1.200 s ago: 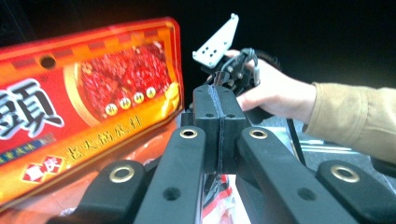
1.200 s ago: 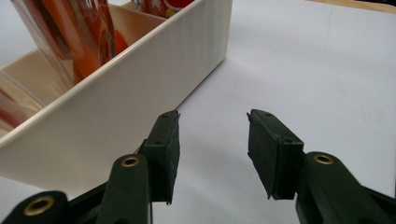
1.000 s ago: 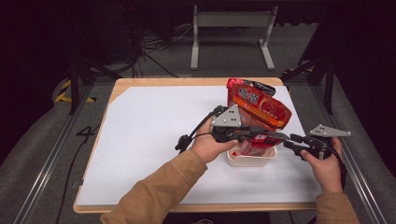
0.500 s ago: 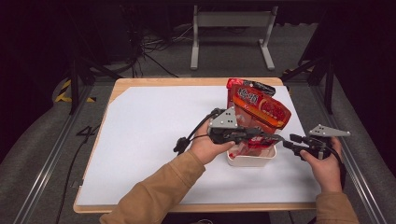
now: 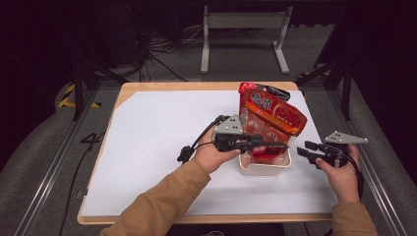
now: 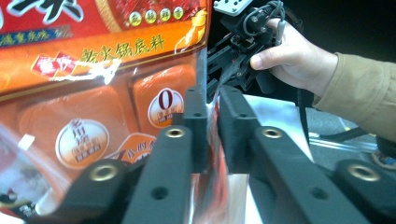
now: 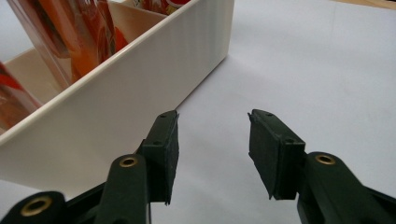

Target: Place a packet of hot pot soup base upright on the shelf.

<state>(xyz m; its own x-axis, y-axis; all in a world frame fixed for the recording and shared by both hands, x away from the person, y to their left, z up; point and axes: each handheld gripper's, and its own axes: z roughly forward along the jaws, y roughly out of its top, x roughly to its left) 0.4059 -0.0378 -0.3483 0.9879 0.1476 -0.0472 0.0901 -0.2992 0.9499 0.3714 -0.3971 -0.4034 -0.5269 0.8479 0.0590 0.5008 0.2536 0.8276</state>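
Left gripper (image 5: 275,146) is reaching over the white box (image 5: 264,168), tips at the lower edge of the red pouch (image 5: 269,118). In the left gripper view (image 6: 212,126) the jaws have just been opening: narrow gap showing, the pouch's clear edge seam (image 6: 211,154) sitting between the pads, not visibly clamped. The pouch is standing in the box, leaning back, top sticking well above the rim. The box is sitting on the white sheet (image 5: 147,142) covering the table, right of centre. Right gripper (image 5: 307,150) is hovering just right of the box, jaws spread, nothing between them; right gripper view (image 7: 212,156) has the box wall (image 7: 130,88) just beside one pad.
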